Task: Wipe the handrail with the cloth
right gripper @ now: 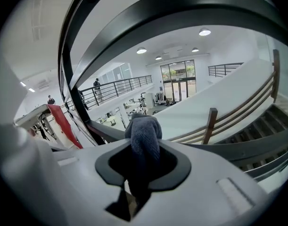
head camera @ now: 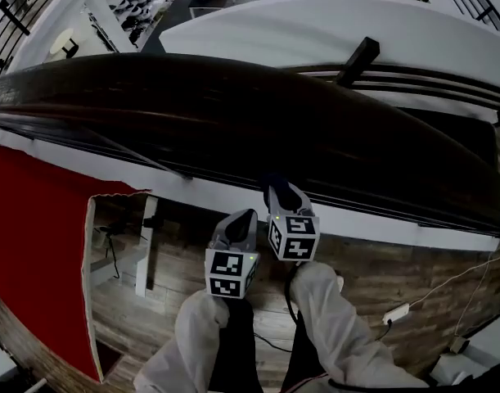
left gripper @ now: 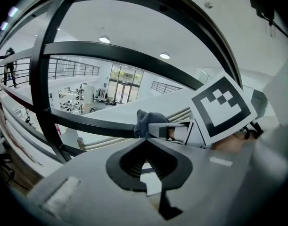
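Observation:
The dark wooden handrail (head camera: 233, 113) curves across the head view above both grippers. My right gripper (head camera: 283, 195) points up just under the rail, shut on a dark blue-grey cloth (head camera: 282, 190). In the right gripper view the cloth (right gripper: 144, 133) bunches up out of the shut gripper (right gripper: 143, 147), with the rail (right gripper: 181, 8) arching close overhead. My left gripper (head camera: 243, 218) sits lower and to the left, apart from the rail. Its jaws meet with nothing between them (left gripper: 144, 145). The left gripper view also shows the cloth (left gripper: 148, 123) in the right gripper's tip.
Black railing bars (left gripper: 111, 55) run under the handrail above a white ledge (head camera: 372, 219). A red panel (head camera: 37, 244) hangs at the left. The person's white-trousered legs (head camera: 331, 334) stand on wood flooring with cables and a white power strip (head camera: 394, 312).

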